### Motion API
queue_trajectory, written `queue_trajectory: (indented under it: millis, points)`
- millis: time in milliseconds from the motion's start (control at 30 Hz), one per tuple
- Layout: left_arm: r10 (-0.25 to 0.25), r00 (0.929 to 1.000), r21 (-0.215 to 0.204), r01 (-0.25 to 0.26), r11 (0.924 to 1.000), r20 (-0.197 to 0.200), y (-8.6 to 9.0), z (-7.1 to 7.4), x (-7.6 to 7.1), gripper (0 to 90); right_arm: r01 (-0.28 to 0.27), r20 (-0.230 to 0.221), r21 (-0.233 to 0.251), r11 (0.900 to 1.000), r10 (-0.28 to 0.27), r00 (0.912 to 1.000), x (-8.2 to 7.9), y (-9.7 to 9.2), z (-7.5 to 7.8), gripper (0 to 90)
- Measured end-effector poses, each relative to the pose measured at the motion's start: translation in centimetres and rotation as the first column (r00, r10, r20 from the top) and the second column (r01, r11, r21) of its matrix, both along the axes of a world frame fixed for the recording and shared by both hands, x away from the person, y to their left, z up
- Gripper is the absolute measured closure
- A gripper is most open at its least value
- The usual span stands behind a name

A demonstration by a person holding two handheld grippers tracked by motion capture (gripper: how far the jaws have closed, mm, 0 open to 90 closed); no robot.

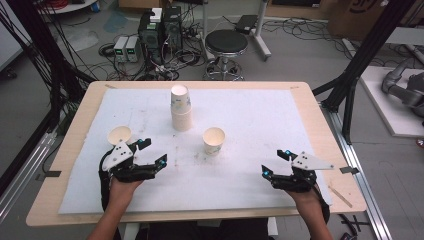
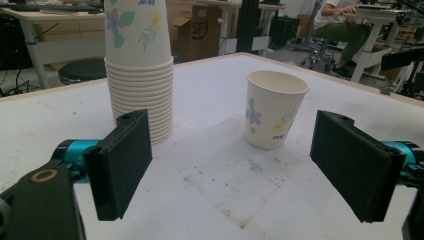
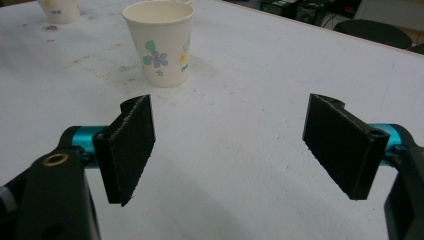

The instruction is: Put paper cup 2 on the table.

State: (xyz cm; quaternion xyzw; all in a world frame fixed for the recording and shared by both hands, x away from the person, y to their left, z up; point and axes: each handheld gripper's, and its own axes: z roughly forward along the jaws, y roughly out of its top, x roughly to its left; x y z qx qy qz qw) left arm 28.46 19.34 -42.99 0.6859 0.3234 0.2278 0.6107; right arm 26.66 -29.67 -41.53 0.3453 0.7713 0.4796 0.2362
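Observation:
A tall stack of flower-printed paper cups [image 1: 181,107] stands at the middle back of the white mat [image 1: 250,115]. A single upright cup [image 1: 213,140] sits just right of it and nearer me. A third cup [image 1: 120,136] stands at the left, close behind my left gripper [image 1: 152,152]. That gripper is open with nothing between its jaws; in the left gripper view [image 2: 245,170] the stack [image 2: 139,70] and the single cup [image 2: 274,110] stand beyond it. My right gripper [image 1: 275,163] rests at the front right, open and empty. In the right gripper view [image 3: 240,145] the single cup [image 3: 160,42] stands ahead to the left.
The mat covers most of a wooden table [image 1: 325,145]. On the floor behind it are a black stool [image 1: 226,45], computer boxes [image 1: 160,30] and tangled cables. Black frame posts [image 1: 360,60] rise at both sides. A person sits at a far desk [image 2: 345,25].

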Motion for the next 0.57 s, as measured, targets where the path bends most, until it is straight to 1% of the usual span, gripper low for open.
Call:
queue_trajectory:
  millis: [233,567]
  points:
    - [0.006,1.0,0.004,-0.006,1.0,0.001,0.01,-0.04,-0.06,17.4,0.001,0.004,0.002,1.0,-0.001,1.0,-0.02,-0.1,-0.02,21.4]
    - [0.002,1.0,0.008,-0.002,1.0,-0.002,-0.09,-0.14,0.1,17.6,0.0,0.008,0.003,1.0,0.0,1.0,0.02,-0.27,-0.07,21.4]
